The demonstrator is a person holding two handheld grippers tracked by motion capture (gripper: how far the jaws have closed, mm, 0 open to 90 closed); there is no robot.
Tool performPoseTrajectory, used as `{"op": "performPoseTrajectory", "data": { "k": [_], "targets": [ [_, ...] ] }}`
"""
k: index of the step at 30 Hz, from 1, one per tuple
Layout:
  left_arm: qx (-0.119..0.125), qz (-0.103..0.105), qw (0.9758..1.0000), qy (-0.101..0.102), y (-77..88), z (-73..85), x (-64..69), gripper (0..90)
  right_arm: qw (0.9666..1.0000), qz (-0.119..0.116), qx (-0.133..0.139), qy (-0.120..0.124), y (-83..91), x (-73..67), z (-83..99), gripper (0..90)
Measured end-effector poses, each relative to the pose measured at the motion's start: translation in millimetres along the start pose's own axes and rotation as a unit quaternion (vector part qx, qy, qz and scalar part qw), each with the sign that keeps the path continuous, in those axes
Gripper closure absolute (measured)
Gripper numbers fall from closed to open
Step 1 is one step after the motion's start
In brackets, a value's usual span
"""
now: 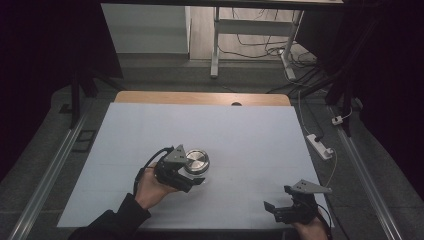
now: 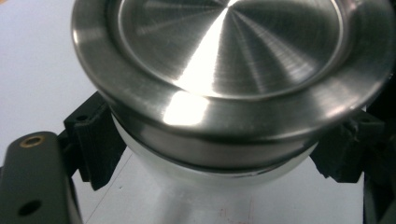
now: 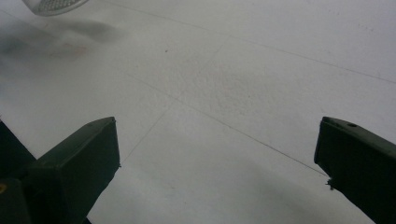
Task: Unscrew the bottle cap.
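A clear jar with a brushed steel lid is left of the middle of the white sheet. My left gripper is shut on the jar. In the left gripper view the lid looms large and the gripper has one black jaw on each side of the glass body just under it. My right gripper is open near the sheet's front right corner, a good way from the jar. In the right gripper view its jaws stand wide apart over bare sheet, and a bit of the jar shows at top left.
The white sheet covers a wooden table whose far edge shows. A white power strip with cables lies off the right side. Metal rails run along both sides, and a desk frame stands behind.
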State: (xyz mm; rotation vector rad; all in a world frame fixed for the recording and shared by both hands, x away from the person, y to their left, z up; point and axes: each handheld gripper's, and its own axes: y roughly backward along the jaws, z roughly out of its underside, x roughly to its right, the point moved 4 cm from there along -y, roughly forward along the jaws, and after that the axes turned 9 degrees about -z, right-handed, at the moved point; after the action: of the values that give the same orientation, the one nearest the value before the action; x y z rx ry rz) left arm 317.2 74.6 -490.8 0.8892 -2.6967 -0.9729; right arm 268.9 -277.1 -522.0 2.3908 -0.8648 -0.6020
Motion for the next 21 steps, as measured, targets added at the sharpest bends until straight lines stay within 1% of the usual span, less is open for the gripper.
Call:
{"op": "performPoseTrajectory", "data": {
  "k": [3, 6, 12, 14, 19, 21],
  "targets": [
    [0.002, 0.0, 1.0, 0.002, -0.4, 0.3, -0.4, 15.7, 1.0, -0.004, 0.005, -0.003, 0.4, -1.2, -1.3, 0.0],
    [0.0, -0.002, 1.0, 0.001, -0.9, 1.0, -1.4, 15.7, 0.9999, -0.011, 0.011, 0.002, 1.1, -5.4, -5.1, 0.0],
    [0.001, -0.002, 1.0, 0.005, -2.1, 2.4, -2.7, 15.7, 0.9994, -0.024, 0.02, 0.018, -0.5, -15.0, -13.4, 0.0],
    [0.001, -0.003, 1.0, 0.002, -2.4, 2.8, -3.1, 15.7, 0.9991, -0.028, 0.021, 0.024, -1.7, -18.1, -16.8, 0.0],
    [0.001, -0.004, 1.0, 0.001, -3.6, 3.4, -3.6, 15.7, 0.9981, -0.04, 0.022, 0.041, -7.2, -26.9, -26.1, 0.0],
    [0.003, -0.005, 1.0, 0.001, -3.6, 3.6, -3.7, 15.7, 0.9973, -0.046, 0.023, 0.053, -9.8, -30.8, -30.7, 0.0]
  ]
}}
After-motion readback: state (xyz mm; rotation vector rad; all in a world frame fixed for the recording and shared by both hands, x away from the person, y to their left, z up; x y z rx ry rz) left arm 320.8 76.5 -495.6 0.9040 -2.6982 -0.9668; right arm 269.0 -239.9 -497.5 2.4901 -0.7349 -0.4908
